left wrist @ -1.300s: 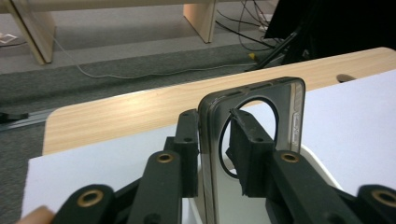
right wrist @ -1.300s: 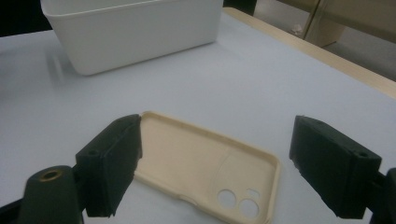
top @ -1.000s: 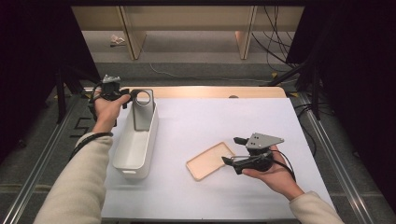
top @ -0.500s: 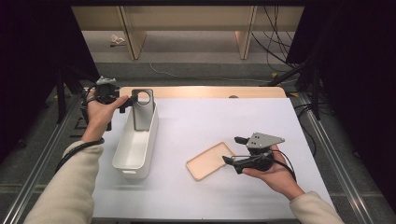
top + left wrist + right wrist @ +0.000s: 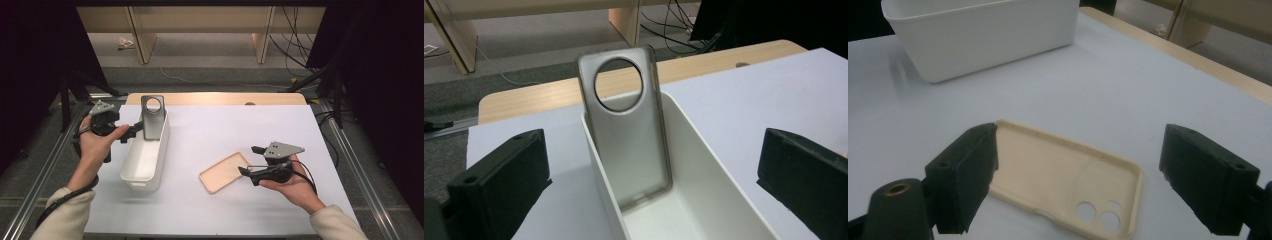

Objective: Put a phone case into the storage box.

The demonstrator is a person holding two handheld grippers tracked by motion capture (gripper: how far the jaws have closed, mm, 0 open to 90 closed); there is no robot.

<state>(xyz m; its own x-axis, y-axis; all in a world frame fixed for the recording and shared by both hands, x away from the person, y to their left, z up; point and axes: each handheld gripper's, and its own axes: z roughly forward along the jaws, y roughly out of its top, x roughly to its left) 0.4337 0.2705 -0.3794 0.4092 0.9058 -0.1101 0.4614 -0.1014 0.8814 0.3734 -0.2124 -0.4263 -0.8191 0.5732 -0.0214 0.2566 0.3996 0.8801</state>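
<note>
The grey phone case (image 5: pixel 152 117) stands propped upright at the far end of the white bin (image 5: pixel 145 156); the left tool (image 5: pixel 131 132), its jaws just opened wide and empty, could topple it if brushed. The right tool (image 5: pixel 248 160), wide and empty around the beige case (image 5: pixel 224 172) on the bench (image 5: pixel 225 130), could slide that flat case rather than grip it.

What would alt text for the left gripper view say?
A grey translucent phone case with a round camera hole stands upright against the end wall of a white bin. The open black jaws of the left hand-held gripper frame it, touching nothing.

Grey carpet floor (image 5: pixel 210 55), wooden furniture legs (image 5: pixel 137 35), perhaps dark curtains (image 5: pixel 35 50) flanking.
</note>
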